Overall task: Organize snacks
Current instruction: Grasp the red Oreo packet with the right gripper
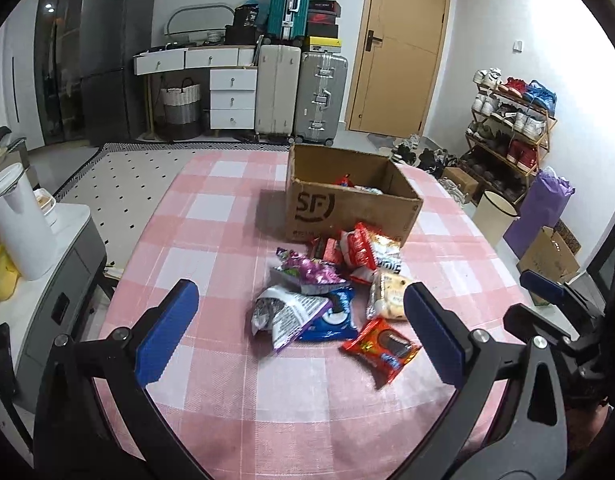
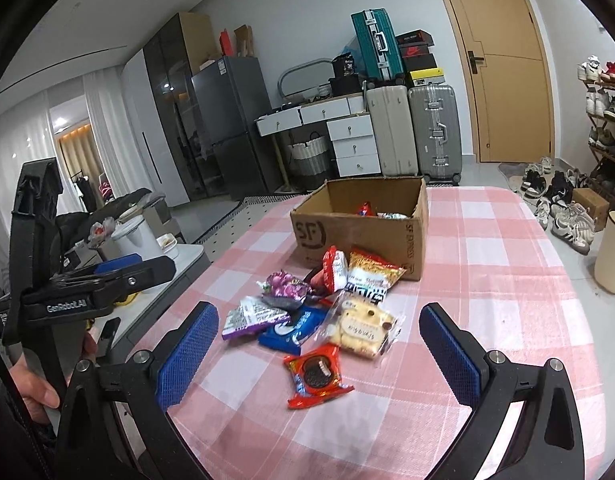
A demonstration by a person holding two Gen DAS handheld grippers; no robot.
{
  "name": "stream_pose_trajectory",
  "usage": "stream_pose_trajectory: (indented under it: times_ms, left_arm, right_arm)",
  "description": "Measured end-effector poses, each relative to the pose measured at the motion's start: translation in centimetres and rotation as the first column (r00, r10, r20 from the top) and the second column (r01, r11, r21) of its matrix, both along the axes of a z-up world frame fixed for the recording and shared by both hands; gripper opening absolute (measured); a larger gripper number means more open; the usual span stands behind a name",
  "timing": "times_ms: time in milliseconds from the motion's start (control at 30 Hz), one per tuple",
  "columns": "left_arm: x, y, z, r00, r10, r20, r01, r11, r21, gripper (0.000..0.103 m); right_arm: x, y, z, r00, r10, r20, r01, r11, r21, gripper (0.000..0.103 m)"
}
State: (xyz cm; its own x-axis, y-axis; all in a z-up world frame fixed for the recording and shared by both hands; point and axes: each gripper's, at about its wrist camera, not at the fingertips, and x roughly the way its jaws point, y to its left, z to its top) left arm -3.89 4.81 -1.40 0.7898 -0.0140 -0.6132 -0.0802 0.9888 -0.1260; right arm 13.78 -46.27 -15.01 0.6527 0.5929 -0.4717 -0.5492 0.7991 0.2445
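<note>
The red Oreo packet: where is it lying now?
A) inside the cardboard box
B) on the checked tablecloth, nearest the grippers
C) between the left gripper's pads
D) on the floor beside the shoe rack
B: the red Oreo packet lies flat on the tablecloth, at the near edge of the snack pile, outside the cardboard box.
</note>
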Motion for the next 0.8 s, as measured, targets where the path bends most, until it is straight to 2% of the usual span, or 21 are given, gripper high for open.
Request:
stream_pose_trajectory:
  times_ms: [800]
  left_arm:
    - [4.0,2.6,-9.4,0.994,0.002,-0.111,-0.009,0.998,-0.061,0.102]
  right_arm:
    - [3.6,4.2,-8.4,0.985,0.059,-0.160,-0.077,0.991,-0.107,0.102]
